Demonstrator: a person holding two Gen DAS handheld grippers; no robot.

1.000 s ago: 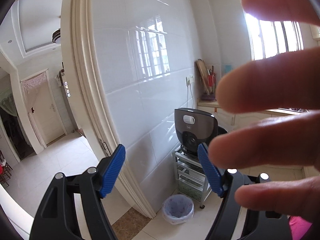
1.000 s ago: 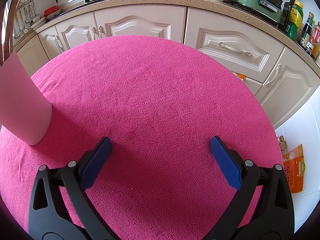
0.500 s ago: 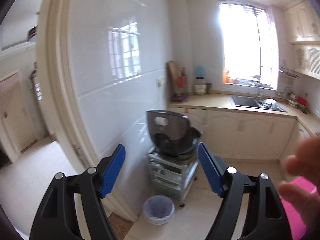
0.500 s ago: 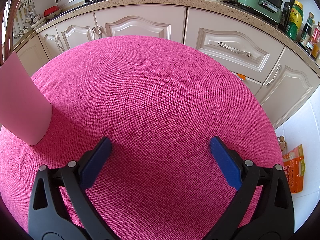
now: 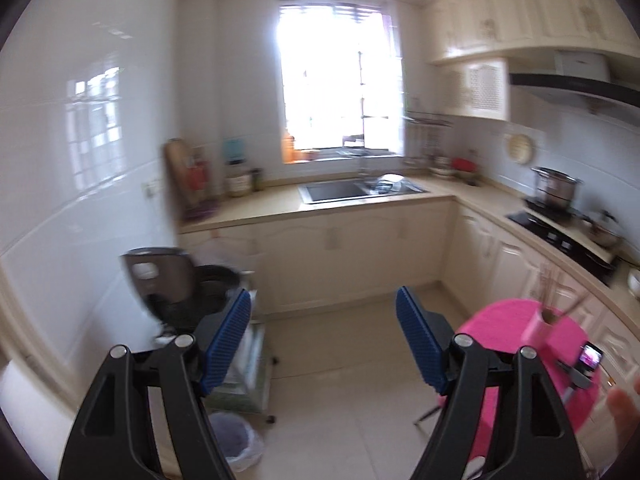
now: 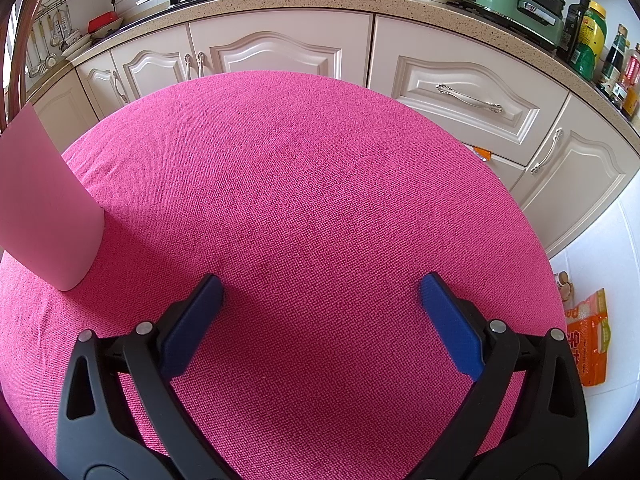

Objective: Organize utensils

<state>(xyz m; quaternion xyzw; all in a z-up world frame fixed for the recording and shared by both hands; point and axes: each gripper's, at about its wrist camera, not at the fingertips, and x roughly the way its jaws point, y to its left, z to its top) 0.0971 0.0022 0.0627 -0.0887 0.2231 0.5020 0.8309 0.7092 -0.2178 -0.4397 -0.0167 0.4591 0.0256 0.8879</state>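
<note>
The left tool (image 5: 324,336) was spread wide and empty, raised in the air and aimed across the kitchen toward the sink (image 5: 336,191). In its blurred view the pink worktop (image 5: 496,320) lay low and to the right, with a pink cup (image 5: 538,330) standing on it and thin sticks (image 5: 554,290), probably chopsticks, rising from the cup. Part of a hand (image 5: 624,408) showed at the right edge.

The right tool (image 6: 320,292) was also wide and empty, sitting just over the worktop (image 6: 320,180). The cup (image 6: 44,200) stood near to its left, upright, its top cut off by the frame. This tool seemed the nearer one. No loose utensils showed on the cloth.
</note>
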